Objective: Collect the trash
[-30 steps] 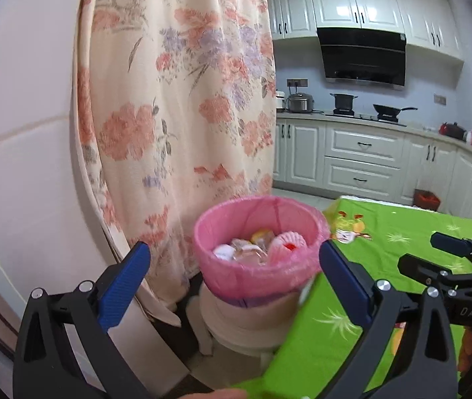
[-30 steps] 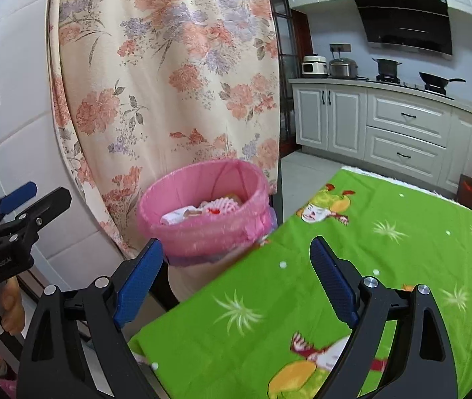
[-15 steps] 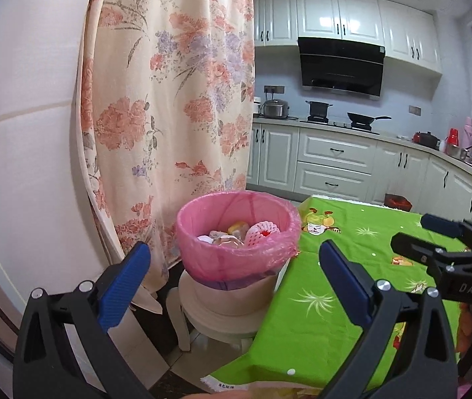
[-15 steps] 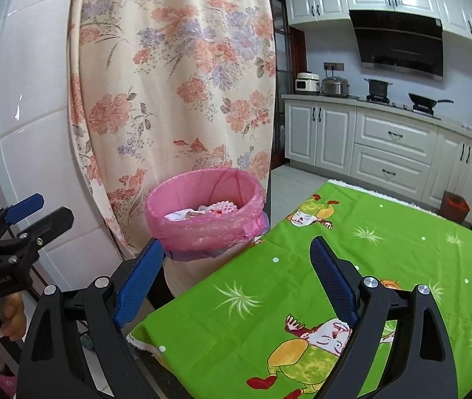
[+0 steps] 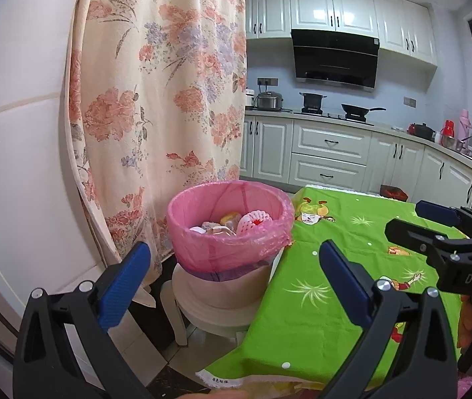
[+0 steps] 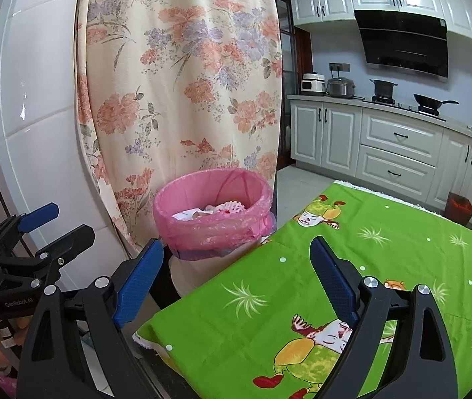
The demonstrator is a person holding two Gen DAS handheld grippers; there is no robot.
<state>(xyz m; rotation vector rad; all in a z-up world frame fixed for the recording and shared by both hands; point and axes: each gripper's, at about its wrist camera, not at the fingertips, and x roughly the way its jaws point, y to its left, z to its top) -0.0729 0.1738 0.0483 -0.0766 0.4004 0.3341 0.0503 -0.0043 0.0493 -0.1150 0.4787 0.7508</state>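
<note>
Trash bin (image 5: 231, 229) beyond fingers (image 5: 126, 286) (apart)

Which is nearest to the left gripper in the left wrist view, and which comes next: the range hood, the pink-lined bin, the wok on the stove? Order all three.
From the left gripper:
1. Pink-lined bin, just ahead, between the fingers, on a stool beside the table.
2. Wok, on the far counter, right of centre.
3. Range hood, on the back wall above the wok; close to the wok in depth.
</note>
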